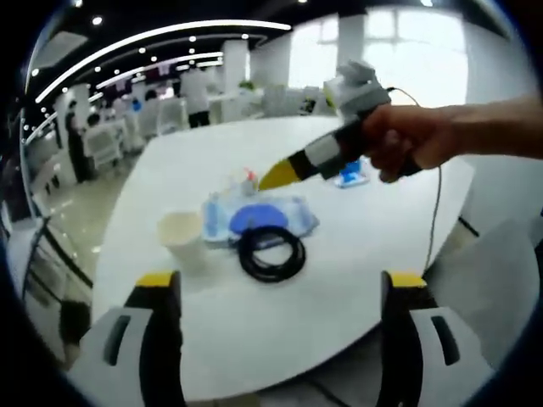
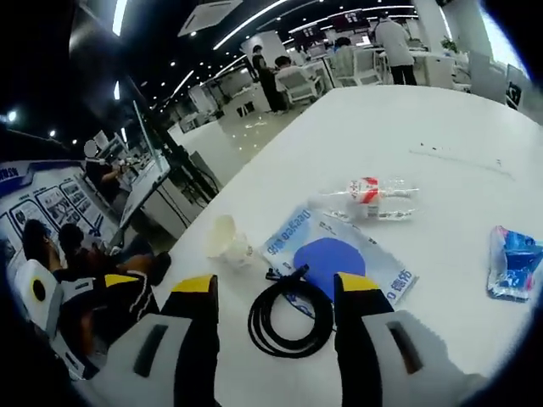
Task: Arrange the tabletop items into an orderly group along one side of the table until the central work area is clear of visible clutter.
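On the white table (image 1: 356,280) a black cable coil (image 1: 271,253) lies against a clear plastic bag holding a blue disc (image 1: 259,216). A pale paper cup (image 1: 181,231) stands left of the bag. Behind the bag lies a clear bottle (image 1: 246,179), and farther right a small blue packet (image 1: 350,175). My left gripper (image 1: 282,280) is open, short of the table's near edge. A hand holds my right gripper (image 1: 278,175) above the bag. In the right gripper view its jaws (image 2: 274,284) stand open over the coil (image 2: 288,318), with the cup (image 2: 227,237), bag (image 2: 335,254), bottle (image 2: 369,197) and packet (image 2: 513,263) beyond.
The table's curved near edge (image 1: 254,373) drops to the floor. A thin wire (image 1: 437,203) hangs from the right gripper across the table's right side. Office desks, chairs and people (image 2: 394,42) stand well beyond the far end. The far half of the tabletop (image 2: 441,119) is bare.
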